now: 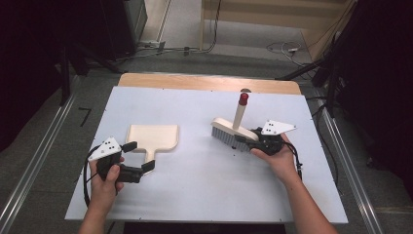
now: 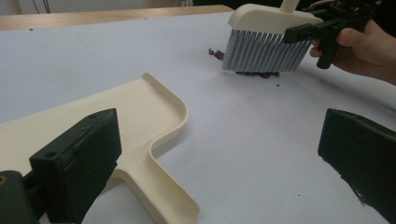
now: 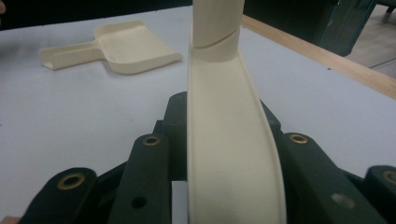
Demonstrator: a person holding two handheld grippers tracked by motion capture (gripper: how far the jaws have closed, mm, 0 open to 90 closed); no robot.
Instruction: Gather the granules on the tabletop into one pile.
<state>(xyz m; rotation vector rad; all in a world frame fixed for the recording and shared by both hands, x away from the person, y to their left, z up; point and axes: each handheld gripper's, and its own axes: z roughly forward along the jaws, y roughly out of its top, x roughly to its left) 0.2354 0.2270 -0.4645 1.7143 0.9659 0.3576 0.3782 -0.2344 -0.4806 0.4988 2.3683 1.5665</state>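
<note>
I note my right gripper (image 1: 243, 141) clamped on the brush (image 1: 233, 130), bristles down on the table (image 1: 204, 180) over dark crumbs (image 2: 254, 73), while my left gripper (image 1: 139, 156) stands apart astride the dustpan (image 1: 153, 136) handle.

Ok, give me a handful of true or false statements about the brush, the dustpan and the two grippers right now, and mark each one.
1. The right gripper is clamped on the brush. True.
2. The left gripper is shut on the dustpan. False: its jaws stand wide apart on either side of the dustpan's handle, without pressing on it.
3. Small dark crumbs lie on the table at the brush's bristles. True.
4. The crumbs are already in the dustpan. False: they lie by the brush, well apart from the dustpan.
5. The brush handle has a red tip. True.
</note>
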